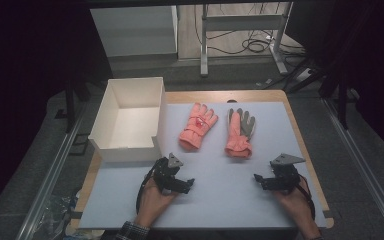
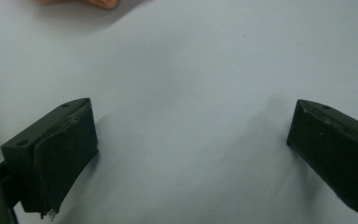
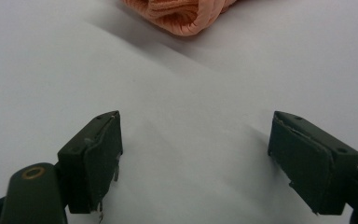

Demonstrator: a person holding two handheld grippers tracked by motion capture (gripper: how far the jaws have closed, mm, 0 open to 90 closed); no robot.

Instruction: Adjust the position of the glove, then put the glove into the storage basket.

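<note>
Two coral gloves lie ahead of two idle, wide-open tongs.

High view: the left tongs and right tongs rest low on the near part of the bench, jaws wide and holding nothing. The left glove lies just beyond the left tongs, slightly to the right; the right glove lies beyond and a little left of the right tongs. Both gloves run near-to-far, cuffs nearest, so each hand probably has its own glove straight ahead. A white box sits at far left.
Left gripper view: jaws spread wide over bare bench, a sliver of the left glove far off.
Right gripper view: jaws equally wide, the right glove's cuff near ahead, clearly closer.
</note>
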